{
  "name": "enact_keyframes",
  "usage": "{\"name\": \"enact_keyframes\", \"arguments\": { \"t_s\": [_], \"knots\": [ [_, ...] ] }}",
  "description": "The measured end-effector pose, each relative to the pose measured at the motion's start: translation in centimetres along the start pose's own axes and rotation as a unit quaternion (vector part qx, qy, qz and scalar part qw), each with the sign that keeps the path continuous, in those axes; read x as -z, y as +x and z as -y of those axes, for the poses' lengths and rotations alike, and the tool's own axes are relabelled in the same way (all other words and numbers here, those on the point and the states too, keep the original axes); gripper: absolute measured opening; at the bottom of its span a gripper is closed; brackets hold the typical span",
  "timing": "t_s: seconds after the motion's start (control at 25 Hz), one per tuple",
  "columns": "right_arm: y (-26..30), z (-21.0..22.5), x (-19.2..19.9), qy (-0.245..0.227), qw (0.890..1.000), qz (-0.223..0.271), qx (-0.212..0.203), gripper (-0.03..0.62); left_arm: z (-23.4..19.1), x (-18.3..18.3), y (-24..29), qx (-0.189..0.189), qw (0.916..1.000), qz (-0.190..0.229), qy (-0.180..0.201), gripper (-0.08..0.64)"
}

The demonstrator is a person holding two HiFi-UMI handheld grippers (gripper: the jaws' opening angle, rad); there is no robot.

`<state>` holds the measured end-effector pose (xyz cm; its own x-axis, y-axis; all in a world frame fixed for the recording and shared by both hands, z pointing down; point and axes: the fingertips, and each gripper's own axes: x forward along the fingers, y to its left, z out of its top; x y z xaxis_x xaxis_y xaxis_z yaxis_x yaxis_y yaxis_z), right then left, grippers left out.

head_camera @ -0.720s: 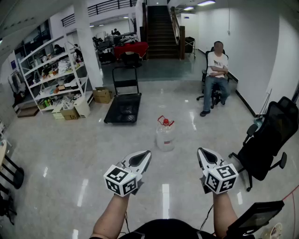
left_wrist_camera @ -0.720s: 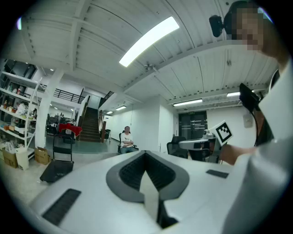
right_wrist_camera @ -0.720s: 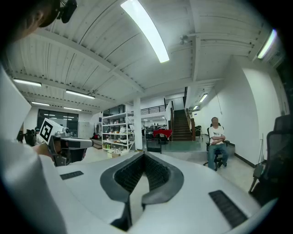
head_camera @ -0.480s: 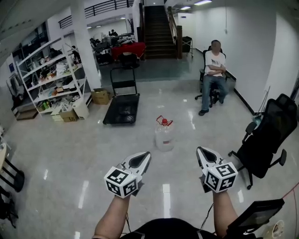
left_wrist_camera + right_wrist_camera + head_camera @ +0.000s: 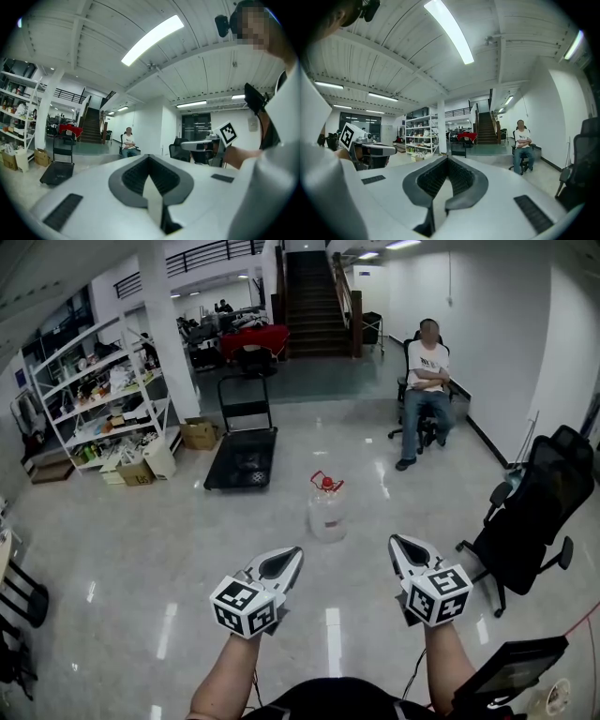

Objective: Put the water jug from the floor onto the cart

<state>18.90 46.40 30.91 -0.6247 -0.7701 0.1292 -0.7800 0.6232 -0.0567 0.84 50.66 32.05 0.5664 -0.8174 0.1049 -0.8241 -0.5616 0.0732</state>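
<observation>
Water jug [image 5: 327, 510] on floor [image 5: 178, 549], well ahead of left gripper [image 5: 294, 553], right gripper [image 5: 395, 543]

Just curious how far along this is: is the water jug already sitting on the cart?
No, the water jug stands on the shiny floor, apart from the black cart behind it.

Resembles an open lab-workshop hall: polished floor [image 5: 141, 549], white storage shelves [image 5: 98, 404] loaded with boxes and parts, platform cart [image 5: 242, 460], office chair [image 5: 539, 512], staircase [image 5: 309, 292] beside a railed mezzanine [image 5: 211, 254], ceiling strip light [image 5: 449, 30].
</observation>
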Motion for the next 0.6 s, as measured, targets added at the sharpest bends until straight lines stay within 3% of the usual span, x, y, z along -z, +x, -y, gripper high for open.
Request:
{"name": "enact_keyframes", "arguments": {
  "t_s": [0.6],
  "knots": [
    [-0.5, 2.3, 0.4, 0.008, 1.0, 0.008, -0.001, 0.003, 1.5, 0.2, 2.2, -0.004, 1.0, 0.002, 0.003, 0.002]
  ]
}}
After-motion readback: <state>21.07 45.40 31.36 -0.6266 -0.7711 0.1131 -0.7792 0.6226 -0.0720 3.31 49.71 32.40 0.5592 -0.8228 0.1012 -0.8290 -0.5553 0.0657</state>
